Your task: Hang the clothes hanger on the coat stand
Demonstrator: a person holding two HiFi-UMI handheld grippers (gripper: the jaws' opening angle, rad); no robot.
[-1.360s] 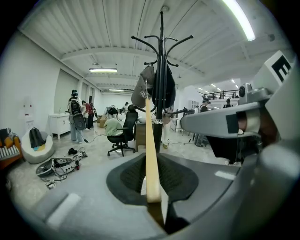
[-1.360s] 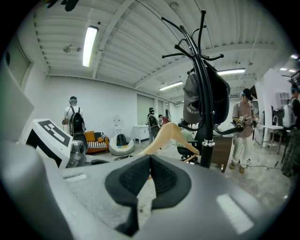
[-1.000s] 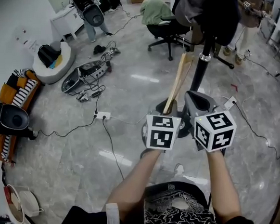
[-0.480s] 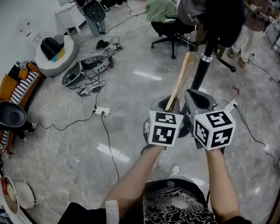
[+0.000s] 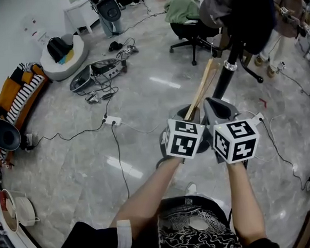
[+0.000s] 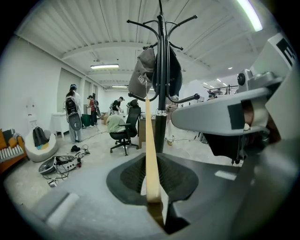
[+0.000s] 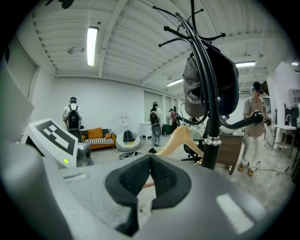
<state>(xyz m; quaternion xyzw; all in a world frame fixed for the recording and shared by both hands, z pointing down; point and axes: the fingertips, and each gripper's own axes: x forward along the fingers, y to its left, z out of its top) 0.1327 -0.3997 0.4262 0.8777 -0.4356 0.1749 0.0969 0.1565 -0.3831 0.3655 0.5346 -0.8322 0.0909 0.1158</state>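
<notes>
My left gripper (image 5: 188, 117) is shut on one end of a pale wooden clothes hanger (image 5: 201, 89), which slants up and away toward the coat stand's black pole (image 5: 227, 73). In the left gripper view the hanger (image 6: 149, 136) rises edge-on from between the pads (image 6: 136, 176), straight in front of the coat stand (image 6: 161, 89), which carries a grey cap (image 6: 142, 75) and dark clothes. My right gripper (image 5: 218, 108) is just to the right of the left one, shut with nothing in it. In its own view the right gripper (image 7: 150, 161) has the hanger (image 7: 180, 137) beyond it.
The stand's round base (image 5: 204, 141) lies on the marble floor under the grippers. An office chair with a green garment (image 5: 185, 17) is beyond. Cables and a power strip (image 5: 112, 120) run across the floor at left, near a beanbag (image 5: 61, 58). People (image 7: 72, 119) stand far off.
The grippers and the hanger keep almost the same pose. The head view has shifted a little, and the left gripper has edged slightly right toward the pole.
</notes>
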